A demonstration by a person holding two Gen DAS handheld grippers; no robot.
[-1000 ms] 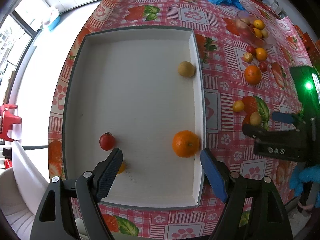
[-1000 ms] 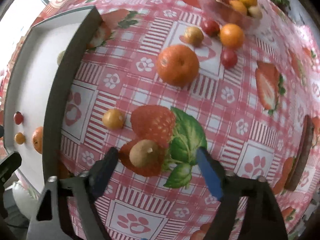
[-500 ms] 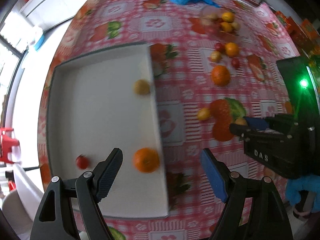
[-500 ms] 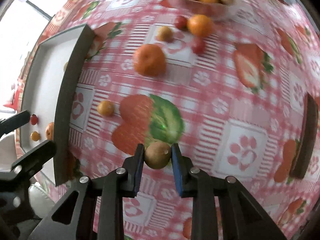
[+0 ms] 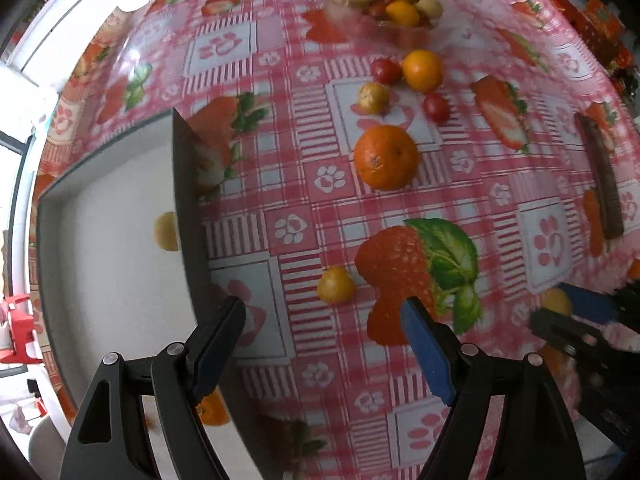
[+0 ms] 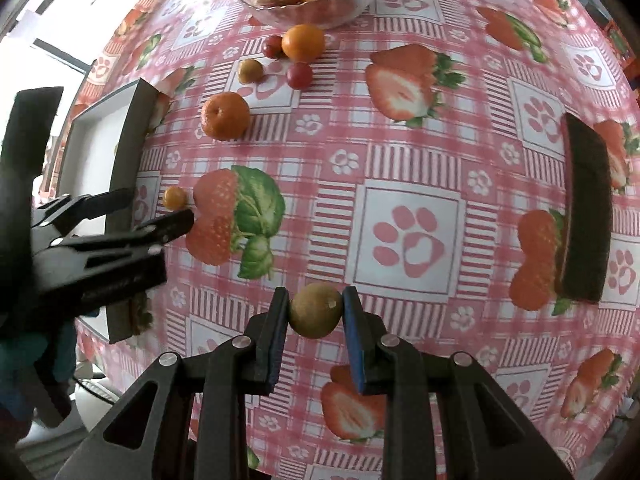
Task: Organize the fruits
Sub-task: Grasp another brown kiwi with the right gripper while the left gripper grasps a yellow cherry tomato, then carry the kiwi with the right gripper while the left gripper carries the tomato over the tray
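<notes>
My right gripper is shut on a small brown round fruit and holds it above the tablecloth. My left gripper is open and empty, its fingers on either side of a small yellow fruit on the cloth, just right of the white tray. The tray holds a yellow fruit by its right wall and an orange behind my left finger. The left gripper also shows in the right wrist view near that yellow fruit.
A large orange, a smaller orange, two red cherry tomatoes and a pale fruit lie on the cloth. A glass bowl of fruits stands at the back. A dark tray edge is at the right.
My right gripper has lifted the brown fruit and moved right. My left gripper has swung right, from over the tray to over the small yellow fruit on the cloth.
</notes>
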